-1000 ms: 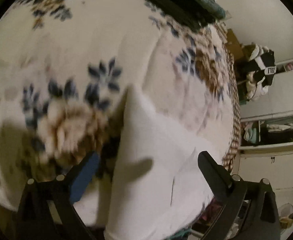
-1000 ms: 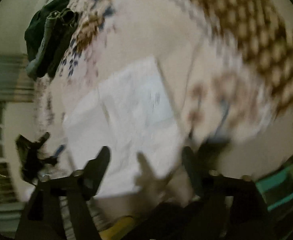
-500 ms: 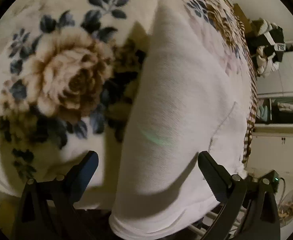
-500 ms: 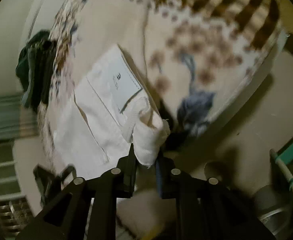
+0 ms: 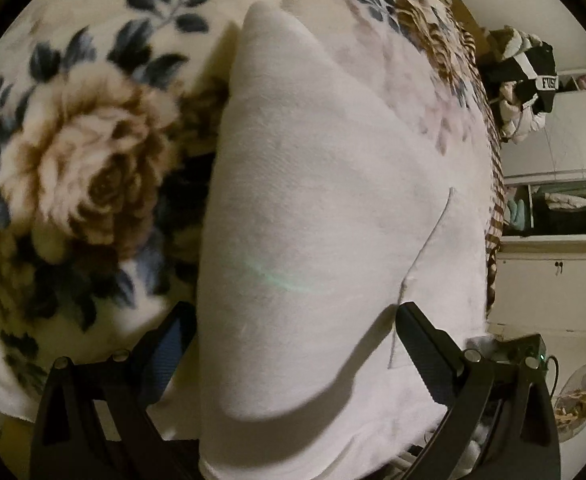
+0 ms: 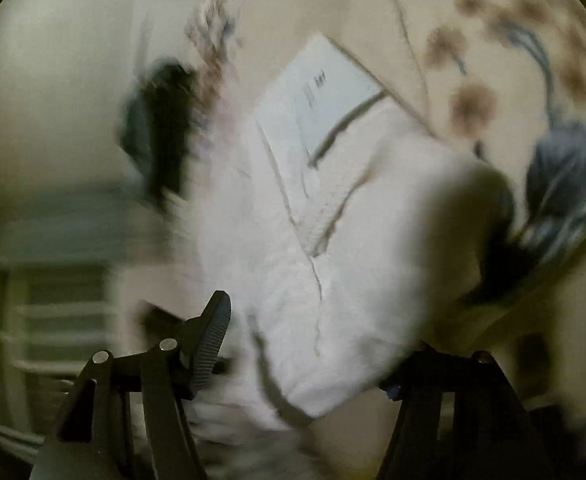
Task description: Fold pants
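Now both claws spread wide: left claw (image 5: 293, 334), right claw (image 6: 313, 344), straddling white pants (image 5: 325, 220).

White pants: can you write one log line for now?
white fabric pants on floral blanket | left gripper open | right gripper open | view blurred

left gripper (image 5: 293, 328) and right gripper (image 6: 313, 332): black angular frames, silver screws, ribbed pads, one blue.

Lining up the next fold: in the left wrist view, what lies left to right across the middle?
Floral blanket → white pants → blanket's checked edge → open shelf with clothes.
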